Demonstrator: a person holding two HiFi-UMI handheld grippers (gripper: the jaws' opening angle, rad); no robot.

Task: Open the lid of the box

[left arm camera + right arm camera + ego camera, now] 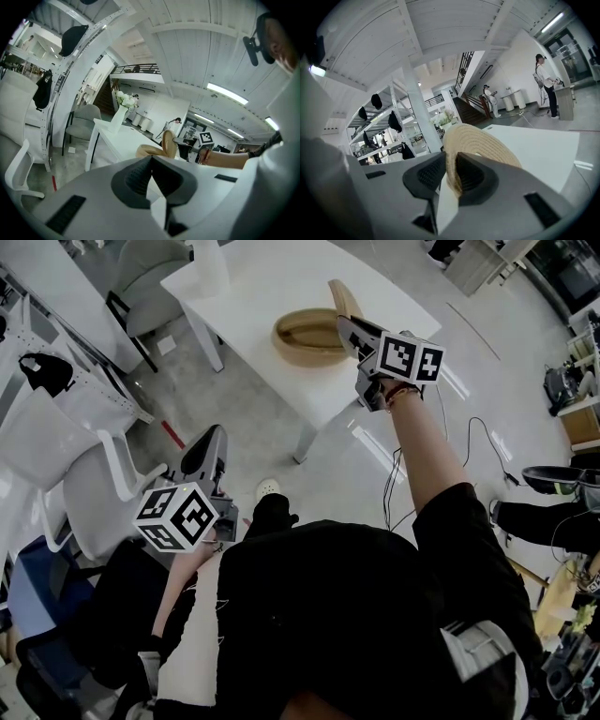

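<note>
A round woven box point(302, 337) sits on the white table point(253, 282), its top uncovered. Its woven lid point(343, 298) stands on edge just right of the box, and my right gripper point(351, 326) is shut on the lid's rim. In the right gripper view the lid point(480, 138) rises edge-on between the two pads of my right gripper point(451, 164), which press on it. My left gripper point(212, 439) hangs low beside the person's body, well short of the table. Its jaws point(151, 160) are shut on nothing. From the left gripper view the box point(149, 151) and lid point(169, 143) show far off.
A white vase point(211, 263) stands at the table's far corner, with a grey chair point(150, 277) behind it. White chairs point(84, 474) and a rack with caps point(42, 371) fill the left. Cables point(398, 474) lie on the floor to the right.
</note>
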